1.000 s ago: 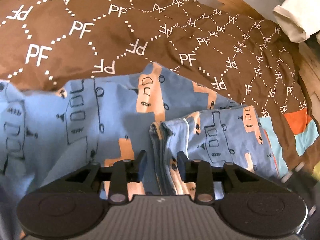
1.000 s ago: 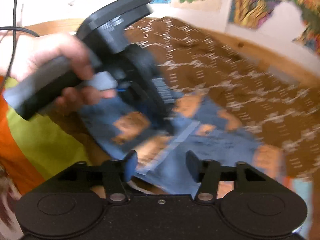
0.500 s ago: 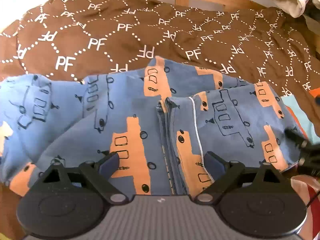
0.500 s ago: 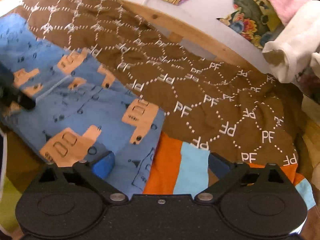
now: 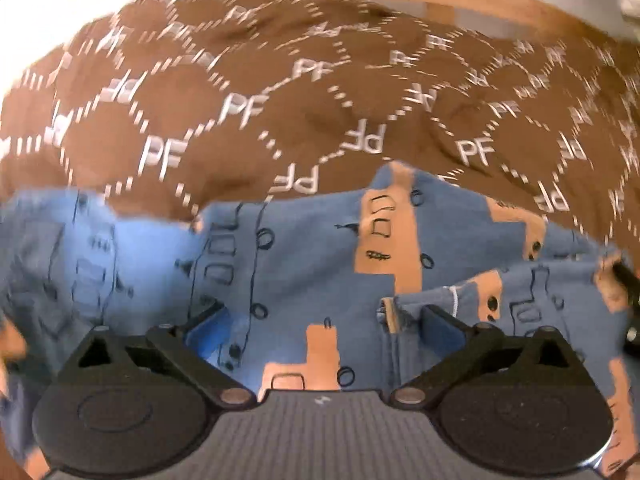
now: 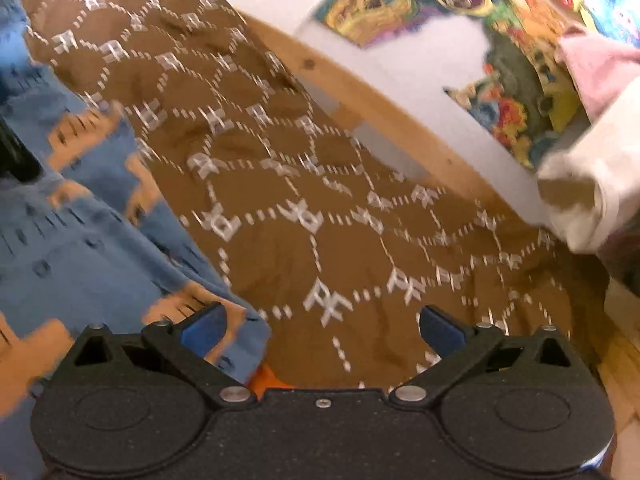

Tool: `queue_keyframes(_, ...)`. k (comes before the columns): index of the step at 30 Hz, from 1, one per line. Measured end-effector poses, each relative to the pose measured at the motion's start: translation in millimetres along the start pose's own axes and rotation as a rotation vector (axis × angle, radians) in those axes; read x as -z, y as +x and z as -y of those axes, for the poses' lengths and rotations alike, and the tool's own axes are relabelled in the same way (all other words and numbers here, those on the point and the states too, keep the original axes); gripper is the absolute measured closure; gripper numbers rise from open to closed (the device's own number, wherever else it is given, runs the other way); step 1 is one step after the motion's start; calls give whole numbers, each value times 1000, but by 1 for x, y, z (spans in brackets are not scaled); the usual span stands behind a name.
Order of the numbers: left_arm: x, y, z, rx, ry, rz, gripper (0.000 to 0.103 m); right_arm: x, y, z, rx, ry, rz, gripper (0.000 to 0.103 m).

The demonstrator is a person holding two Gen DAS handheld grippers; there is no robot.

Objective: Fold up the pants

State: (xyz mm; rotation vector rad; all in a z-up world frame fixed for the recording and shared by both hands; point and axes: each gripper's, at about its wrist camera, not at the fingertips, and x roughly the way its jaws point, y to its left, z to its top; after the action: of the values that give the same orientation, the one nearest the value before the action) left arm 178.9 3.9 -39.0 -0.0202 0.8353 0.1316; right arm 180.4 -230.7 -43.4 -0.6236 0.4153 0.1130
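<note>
On the brown bedspread (image 5: 248, 92) w/ white "PF" lettering lay the blue pants (image 5: 320, 248), printed w/ orange and outlined vehicles, spread across the lower half of the left wrist view. Left gripper (image 5: 324, 322) sat low over the fabric, jaws still opening and by now wide apart; cloth showed between the blue pads but neither pad pressed on it. A folded edge w/ a white seam line lay just beside the right-hand pad. Behind the spread ran a wooden bed rail (image 5: 472, 4). Over in the right wrist view, the pants (image 6: 80, 248) filled the left side, their edge reaching the left pad, w/ bedspread (image 6: 320, 240) under most of the gap. Right gripper (image 6: 322, 326) was likewise opening, jaws wide, nothing clamped. An orange scrap (image 6: 264, 378) peeked out at the gripper body. Far right, a cream cloth bundle (image 6: 592, 184) and colourful pictures (image 6: 420, 4) on the wall; both views were motion-blurred.
</note>
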Motion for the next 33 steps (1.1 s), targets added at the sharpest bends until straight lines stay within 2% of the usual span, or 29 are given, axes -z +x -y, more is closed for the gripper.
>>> queue_keyframes(2,2,-4,0,-2,20,13,0,2,1,5,16,30,-7,1)
queue_keyframes(5,9,-18,-6,24,-35,35,2,-1,-12,3,56,14,25,2)
queue_keyframes(9,31,-37,-16,58,-48,68,0,-8,-49,-10,-89,51,69,1)
queue_keyframes(13,59,-41,-14,25,38,73,1,-8,-71,-40,-185,-52,96,1)
queue_keyframes(16,62,-48,-17,30,29,92,1,-7,-66,-52,-190,-86,83,1)
queue_keyframes(19,62,-62,-27,45,-2,106,0,-11,-69,-42,-193,-32,96,1)
queue_keyframes(22,73,-94,-47,27,-18,222,1,-14,-73,-34,-205,2,137,1)
queue_keyframes(24,82,-116,-65,-12,-47,309,9,-17,-76,-34,-225,26,158,1)
queue_keyframes(25,84,-123,-73,-35,-60,325,13,-18,-78,-36,-242,35,163,1)
queue_keyframes(26,83,-127,-82,-64,-74,326,24,-20,-80,-38,-257,41,164,1)
queue_keyframes(28,83,-132,-102,-115,-119,308,27,-23,-81,-45,-290,49,162,1)
queue_keyframes(29,82,-133,-111,-131,-140,306,31,-24,-82,-48,-309,52,160,1)
queue_keyframes(30,80,-133,-120,-137,-164,309,38,-25,-83,-52,-322,54,158,1)
queue_keyframes(32,72,-132,-134,-106,-218,308,39,-27,-83,-59,-351,55,148,1)
queue_keyframes(33,70,-132,-139,-86,-231,311,44,-27,-84,-62,-358,54,144,1)
